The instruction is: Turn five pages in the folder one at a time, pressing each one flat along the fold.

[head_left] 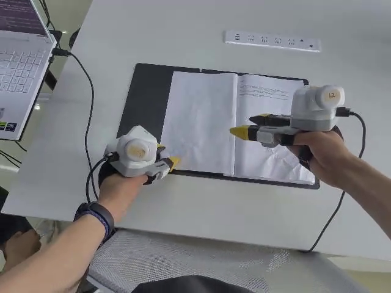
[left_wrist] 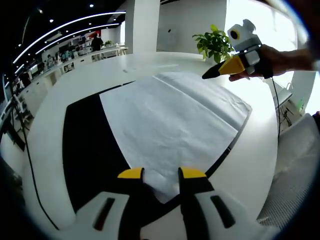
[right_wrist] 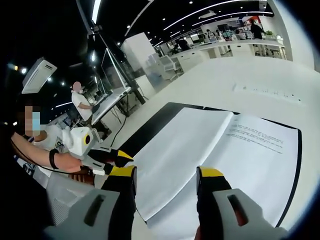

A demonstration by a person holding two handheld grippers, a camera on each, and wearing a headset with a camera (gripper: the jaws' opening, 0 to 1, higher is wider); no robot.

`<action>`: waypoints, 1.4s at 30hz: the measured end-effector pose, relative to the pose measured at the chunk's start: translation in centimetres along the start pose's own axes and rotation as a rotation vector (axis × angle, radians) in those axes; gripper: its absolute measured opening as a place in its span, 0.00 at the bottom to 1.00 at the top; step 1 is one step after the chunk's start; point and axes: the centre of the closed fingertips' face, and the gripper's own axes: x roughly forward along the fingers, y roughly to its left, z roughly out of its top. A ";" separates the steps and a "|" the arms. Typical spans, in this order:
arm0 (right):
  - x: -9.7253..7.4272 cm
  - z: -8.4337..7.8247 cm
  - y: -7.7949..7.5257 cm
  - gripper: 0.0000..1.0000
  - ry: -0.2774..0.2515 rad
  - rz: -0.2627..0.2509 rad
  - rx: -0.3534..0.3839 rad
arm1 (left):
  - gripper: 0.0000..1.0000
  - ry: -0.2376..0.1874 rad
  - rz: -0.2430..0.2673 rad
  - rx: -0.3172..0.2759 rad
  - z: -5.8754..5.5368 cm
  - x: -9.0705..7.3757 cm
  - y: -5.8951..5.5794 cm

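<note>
The folder (head_left: pixel 143 97) lies open in the middle of the tabletop (head_left: pixel 183 36), black cover down. A blank left-hand page (head_left: pixel 198 119) and a right-hand page (head_left: pixel 269 155) with print at its far end meet at the fold (head_left: pixel 235 122).

The right gripper (head_left: pixel 241 131) points left with its yellow tip just over the fold about midway along. Its jaws are parted and grasp nothing. Whether it touches the paper I cannot tell. The left gripper (head_left: pixel 171 163) sits at the near edge of the left-hand page, also released, with its tips apart over the near corner.

This looks like the pressing stroke. To do it well, pin the near corner with the left gripper. Lower the right gripper's tip onto the left-hand page just beside the fold. Draw it steadily from far to near, lightly enough not to crease the sheet.

A power strip (head_left: pixel 272 41) lies beyond the folder, and a laptop (head_left: pixel 18 67) stands far left.
</note>
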 end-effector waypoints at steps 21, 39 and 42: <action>5.2 0.2 -3.9 0.13 -0.055 0.015 0.189 | 0.22 -0.015 0.018 -0.057 0.1 0.0 0.4; 5.5 -0.3 -5.0 0.00 -0.077 0.010 0.222 | 0.20 -0.009 0.013 -0.043 0.5 -0.5 0.1; 5.5 -0.3 -5.0 0.00 -0.089 0.019 0.233 | 0.20 -0.009 0.013 -0.044 0.5 -0.4 0.2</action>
